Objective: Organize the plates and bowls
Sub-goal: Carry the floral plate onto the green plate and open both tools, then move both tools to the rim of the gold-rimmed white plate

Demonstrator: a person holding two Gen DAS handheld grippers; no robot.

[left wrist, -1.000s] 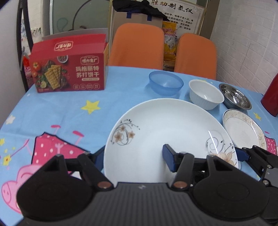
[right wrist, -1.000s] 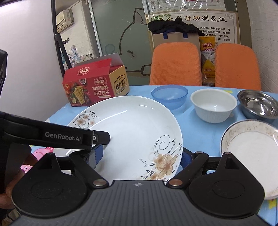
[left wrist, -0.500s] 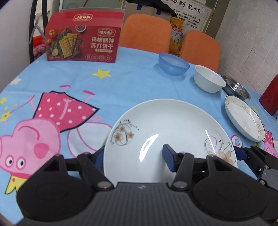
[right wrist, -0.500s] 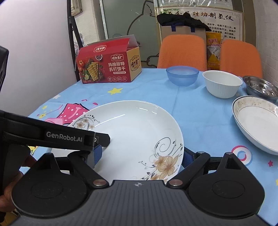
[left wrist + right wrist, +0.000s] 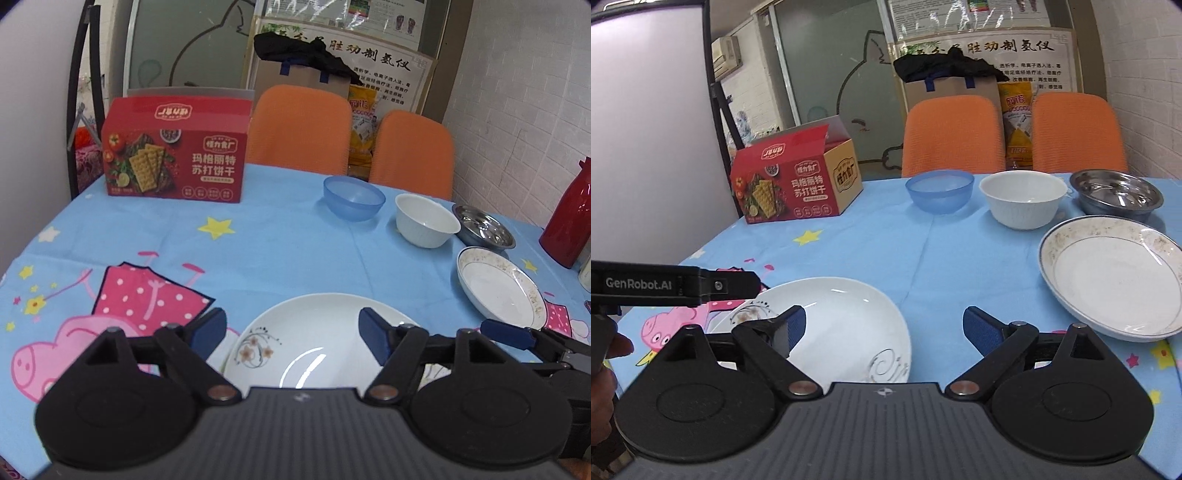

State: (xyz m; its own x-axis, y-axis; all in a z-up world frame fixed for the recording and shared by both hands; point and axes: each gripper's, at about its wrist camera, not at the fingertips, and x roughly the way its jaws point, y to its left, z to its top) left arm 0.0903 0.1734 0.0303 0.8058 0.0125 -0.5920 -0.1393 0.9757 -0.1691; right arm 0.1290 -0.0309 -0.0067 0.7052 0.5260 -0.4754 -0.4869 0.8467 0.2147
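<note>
A large white plate with flower prints lies flat on the blue cartoon tablecloth near the front edge. My left gripper straddles its left part with jaws opening. The pads do not press on the rim. My right gripper stands open at the plate's right rim, its right pad clear of the plate. A blue bowl, a white bowl, a steel bowl and a smaller rimmed plate sit at the far right.
A red cracker box stands at the far left of the table. A red flask is at the right edge. Two orange chairs stand behind the table. A person's hand holds the left gripper's handle.
The big plate, gripped by both grippers before, has come down onto the tablecloth. Both grippers' jaws have spread and let go of its rim, drawing back toward the front edge.
</note>
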